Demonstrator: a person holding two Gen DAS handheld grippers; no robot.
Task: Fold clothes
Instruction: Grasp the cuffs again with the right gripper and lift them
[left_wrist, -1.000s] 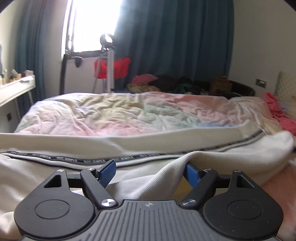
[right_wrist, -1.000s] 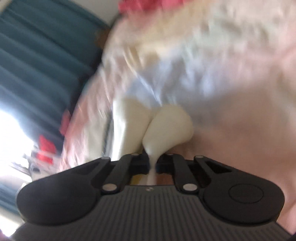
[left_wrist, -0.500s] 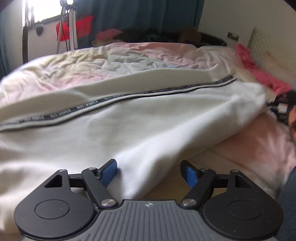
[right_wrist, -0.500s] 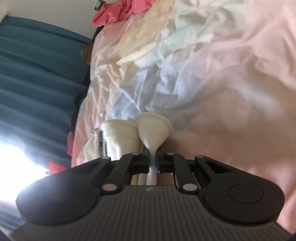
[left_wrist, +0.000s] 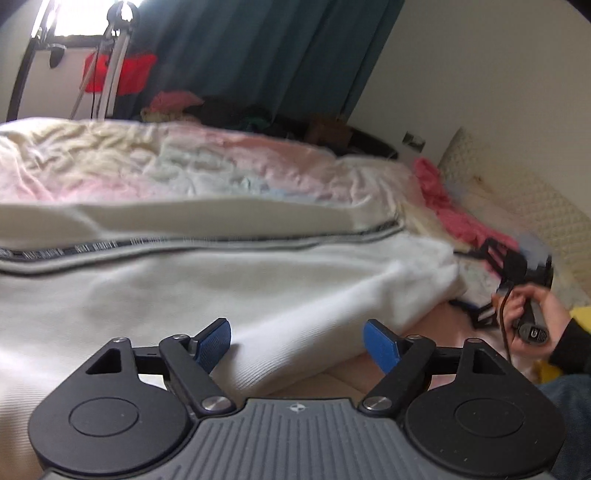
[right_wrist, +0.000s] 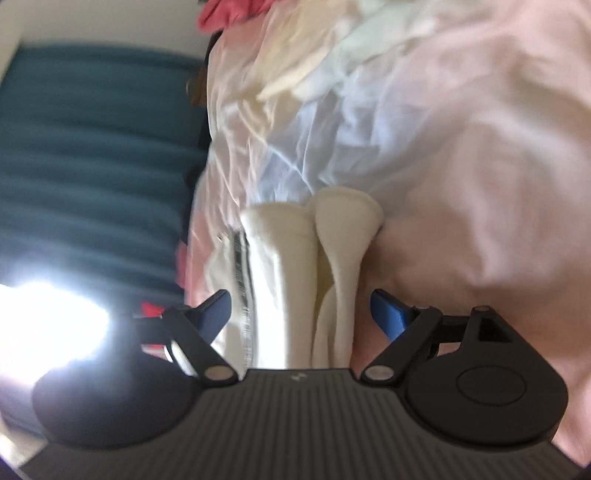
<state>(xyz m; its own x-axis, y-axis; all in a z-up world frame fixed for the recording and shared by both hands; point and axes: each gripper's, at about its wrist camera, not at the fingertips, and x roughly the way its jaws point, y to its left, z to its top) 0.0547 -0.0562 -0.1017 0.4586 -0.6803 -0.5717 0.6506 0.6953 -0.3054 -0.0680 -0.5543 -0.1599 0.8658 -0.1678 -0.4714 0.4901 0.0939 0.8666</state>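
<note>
A cream-white garment (left_wrist: 229, 280) with a black printed stripe (left_wrist: 96, 245) lies across the bed. My left gripper (left_wrist: 297, 338) is open, its blue pads either side of the garment's near fold. My right gripper (right_wrist: 301, 314) is open too, with the garment's bunched end (right_wrist: 332, 229) lying loose between its jaws. In the left wrist view the right gripper (left_wrist: 517, 273) shows at the far right, held in a hand.
The bed has a crumpled pastel pink and white sheet (left_wrist: 207, 166). A pink garment (left_wrist: 454, 210) lies near the quilted headboard (left_wrist: 528, 206). Teal curtains (left_wrist: 258, 55), a tripod (left_wrist: 110, 66) and a clothes pile (left_wrist: 229, 110) stand beyond the bed.
My right gripper, shut on the garment's end before, has opened and let it go. My left gripper stayed open and its view swung right over the garment.
</note>
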